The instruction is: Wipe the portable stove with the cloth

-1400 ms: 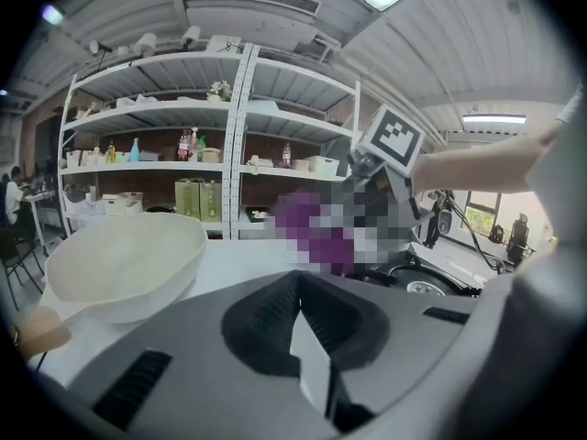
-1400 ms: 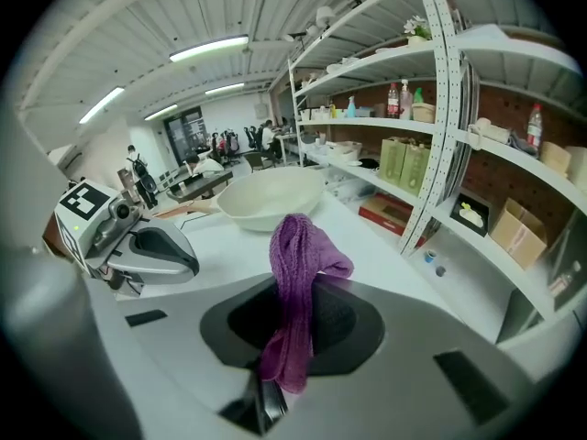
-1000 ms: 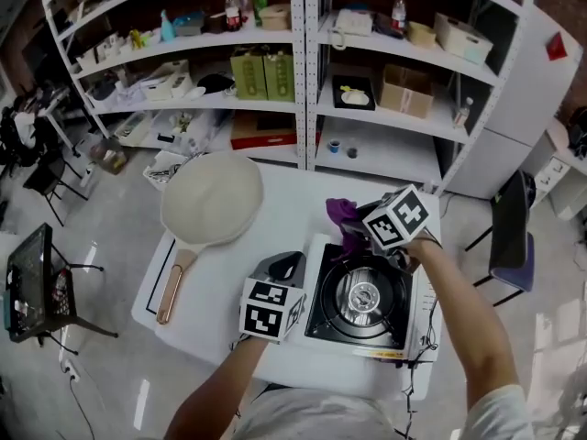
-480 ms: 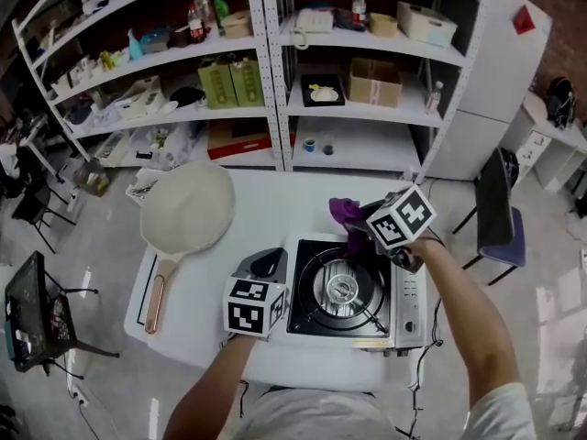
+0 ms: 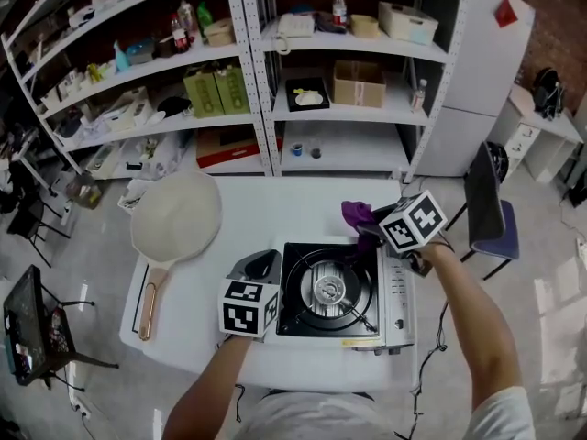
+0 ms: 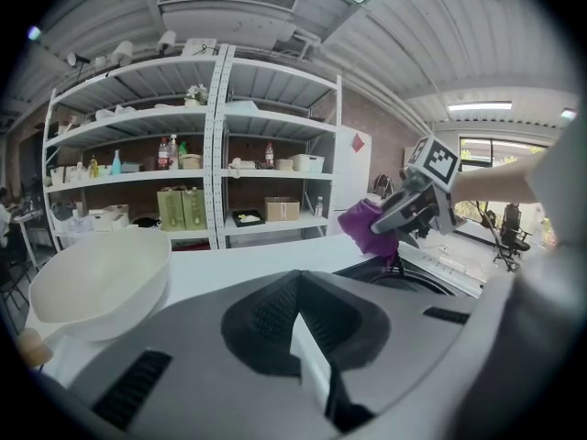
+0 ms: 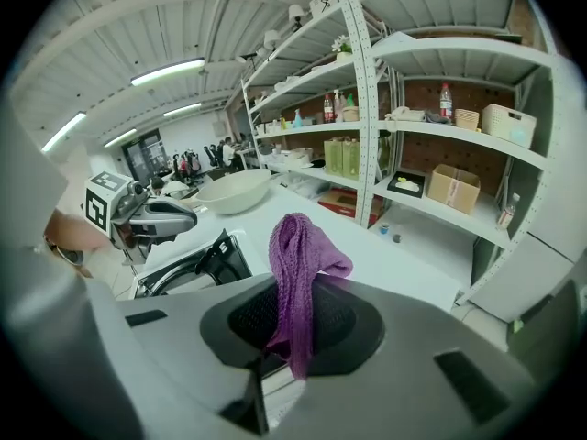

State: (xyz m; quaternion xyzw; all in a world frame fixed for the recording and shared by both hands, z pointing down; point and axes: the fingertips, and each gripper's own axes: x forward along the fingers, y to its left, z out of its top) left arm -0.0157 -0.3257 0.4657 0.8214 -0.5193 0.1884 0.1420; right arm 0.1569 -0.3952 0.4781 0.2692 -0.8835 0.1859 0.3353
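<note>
— Right claw (image 5: 371, 235) first: in the head view we see it clamped on the purple cloth (image 5: 356, 214), over the far right corner of the portable stove (image 5: 396, 293).
— And the left claw (image 5: 260, 262)?
— Just beside the stove's left side, over the desk (image 5: 266, 200). Its marker cube (image 5: 248, 308) hides the desk beneath it. The stove sits toward the desk's near right corner. A cream pan (image 5: 176, 216) lies at the left edge, its wooden handle (image 5: 147, 299) pointing to the near edge. Beyond the far edge stand white shelves (image 5: 266, 71) loaded with boxes and bottles. Grey floor runs all round, and a chair (image 5: 486, 211) stands off the right edge.
— What does the left gripper view give us?
— The left claw (image 6: 316, 374) has its jaws together, with nothing between them. Beyond it the right claw (image 6: 390, 225) holds the cloth (image 6: 365, 227) above the stove's rim. We cannot tell whether the hanging tip touches the stove. The pan (image 6: 101, 282) fills the left, and its handle is cut off at the frame edge.
— And the right gripper view?
— The cloth (image 7: 295, 264) bunches up out of our right claw's pinched jaws and droops over, hiding some of the desk behind it. Only part of the stove (image 7: 197, 259) shows at the left, since the claw's grey body covers the rest. The left claw (image 7: 183, 220) sits low beside it.
</note>
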